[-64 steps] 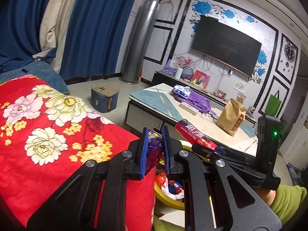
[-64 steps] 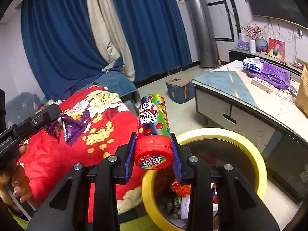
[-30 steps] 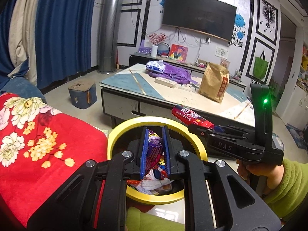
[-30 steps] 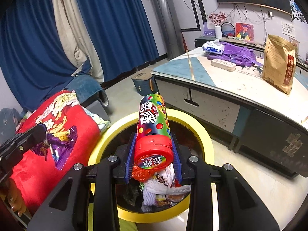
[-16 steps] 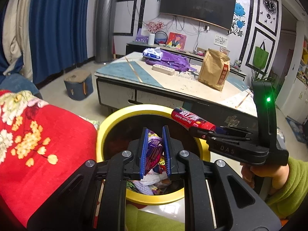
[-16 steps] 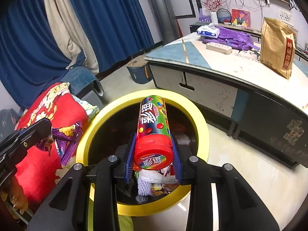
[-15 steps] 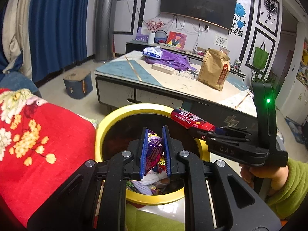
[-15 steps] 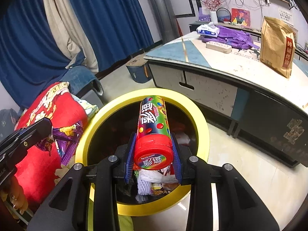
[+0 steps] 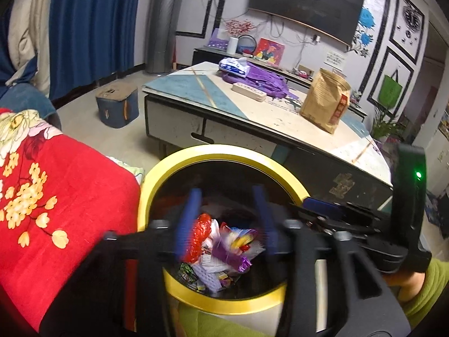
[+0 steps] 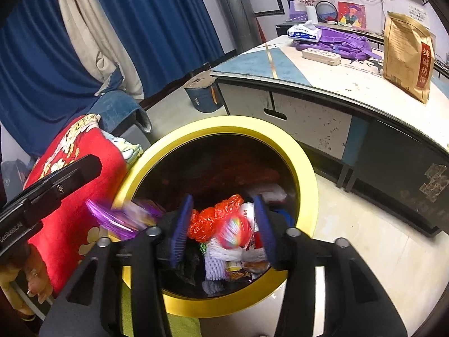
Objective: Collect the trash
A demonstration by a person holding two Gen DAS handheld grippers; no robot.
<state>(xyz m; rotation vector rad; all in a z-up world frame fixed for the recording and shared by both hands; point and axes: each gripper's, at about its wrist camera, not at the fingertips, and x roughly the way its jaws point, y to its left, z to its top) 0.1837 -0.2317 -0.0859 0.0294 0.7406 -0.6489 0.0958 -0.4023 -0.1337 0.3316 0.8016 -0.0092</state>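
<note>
A red floral blanket (image 9: pixel 56 196) lies left of the bin, its edge touching the rim. Behind the bin stands a low counter (image 10: pixel 322 84) carrying a brown paper bag (image 10: pixel 407 53), a purple bag (image 10: pixel 345 40), a tissue pack (image 10: pixel 304 32) on it and a white power strip (image 10: pixel 321 54) just beside. The yellow-rimmed trash bin (image 10: pixel 306 168) sits on the floor between blanket and counter, holding a heap of wrappers, with a crumpled orange plastic bag (image 10: pixel 210 219) on top. The left gripper (image 9: pixel 227 221) hangs above the bin mouth, its blue fingers (image 9: pixel 188 216) spread wide with nothing between them; a purple wrapper (image 9: pixel 227 255), blurred, lies among the trash below, and in the right wrist view the same purple smear shows at the near left rim. The right gripper (image 10: pixel 221 230) is likewise above the bin, its fingers (image 10: pixel 179 230) wide apart and empty; the candy tube (image 10: pixel 235 231) shows as a blurred red, rainbow-capped blob between them, down on the trash heap
</note>
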